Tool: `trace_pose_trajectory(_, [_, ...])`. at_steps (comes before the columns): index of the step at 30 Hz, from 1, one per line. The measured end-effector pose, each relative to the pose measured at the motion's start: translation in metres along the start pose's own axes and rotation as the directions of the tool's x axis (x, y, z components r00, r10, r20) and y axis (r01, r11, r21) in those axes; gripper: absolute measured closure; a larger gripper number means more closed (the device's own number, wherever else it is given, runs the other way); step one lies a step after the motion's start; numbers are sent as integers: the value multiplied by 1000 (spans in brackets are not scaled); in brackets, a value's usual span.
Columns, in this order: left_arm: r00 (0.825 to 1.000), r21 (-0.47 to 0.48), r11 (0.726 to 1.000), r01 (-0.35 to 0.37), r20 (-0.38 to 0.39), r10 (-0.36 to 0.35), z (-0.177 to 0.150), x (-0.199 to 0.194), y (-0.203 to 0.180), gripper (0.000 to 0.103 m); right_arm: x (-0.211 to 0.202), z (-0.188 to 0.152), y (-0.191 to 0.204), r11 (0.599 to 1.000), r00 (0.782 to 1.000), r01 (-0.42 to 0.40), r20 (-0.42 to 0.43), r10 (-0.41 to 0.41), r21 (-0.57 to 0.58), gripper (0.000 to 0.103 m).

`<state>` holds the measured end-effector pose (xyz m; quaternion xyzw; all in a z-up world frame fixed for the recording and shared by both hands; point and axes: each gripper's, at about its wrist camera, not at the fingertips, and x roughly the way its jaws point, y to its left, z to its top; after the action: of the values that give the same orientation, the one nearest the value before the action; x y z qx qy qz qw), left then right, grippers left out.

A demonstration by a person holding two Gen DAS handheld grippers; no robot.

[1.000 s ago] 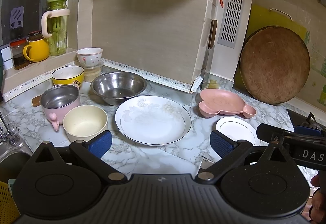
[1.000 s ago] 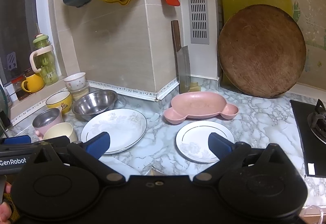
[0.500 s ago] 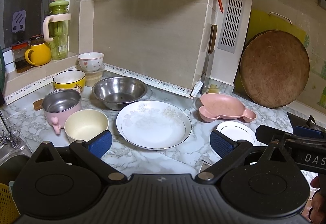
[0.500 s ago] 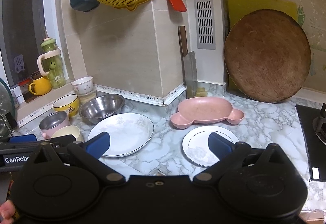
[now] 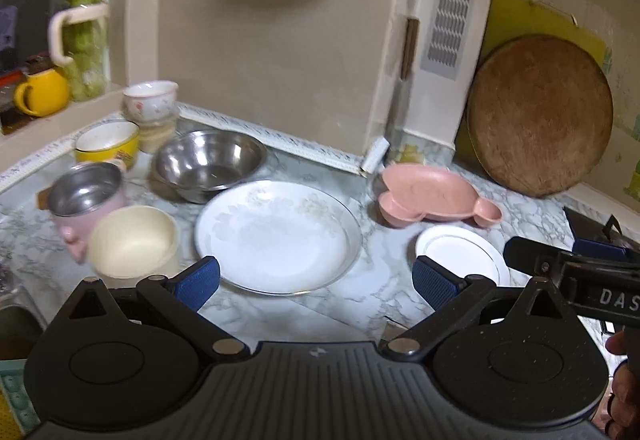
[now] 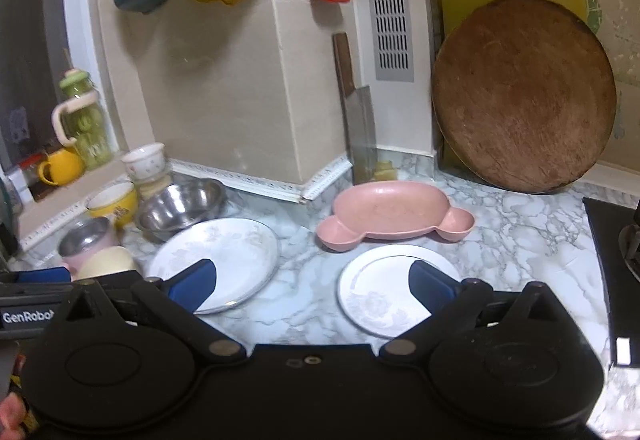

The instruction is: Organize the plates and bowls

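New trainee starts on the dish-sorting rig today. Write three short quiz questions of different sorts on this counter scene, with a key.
1. True or false: the cream plastic bowl is stacked inside the wide stainless steel bowl.
2. Which dish lies nearest the right hand-held gripper?
A. small white gold-rimmed plate
B. yellow ceramic bowl
C. pink steel-lined pot
3. Fill in: the pink divided plastic tray sits directly behind the small white plate, in front of the round wooden ____.

Key: 1 false, they stand apart on the counter; 2 A; 3 chopping board.
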<state>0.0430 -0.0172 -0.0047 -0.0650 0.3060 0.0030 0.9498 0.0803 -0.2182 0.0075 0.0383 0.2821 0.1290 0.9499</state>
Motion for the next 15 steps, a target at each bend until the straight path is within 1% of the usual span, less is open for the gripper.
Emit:
trace_pose_trajectory(4, [998, 22, 1000, 12, -54, -10, 1, 27, -15, 0, 22, 1, -27, 999, 998, 23, -52, -21, 31, 0])
trace_pose_trajectory(6, [997, 26, 1000, 3, -79, -1, 1, 41, -20, 0, 34, 0, -39, 999, 996, 30, -80, -26, 46, 0])
trace_pose_trajectory(9, [993, 15, 1000, -5, -114, 6, 1, 58, -21, 0, 47, -1, -54, 998, 994, 40, -106, -35, 41, 1])
trace_pose_trajectory(10, [991, 0, 1000, -14, -130, 13, 2, 64, -17, 0, 53, -1, -57, 998, 993, 36, -113, -31, 43, 3])
trace_pose_trajectory(12, [987, -49, 998, -36, -156, 28, 5, 77, -6, 0, 70, 2, -61, 1000, 991, 3, -136, 1, 31, 7])
trace_pose_trajectory(15, [979, -101, 989, -108, -182, 88, 9, 94, 14, 0, 101, 13, -58, 999, 981, -51, -189, 51, 3, 13])
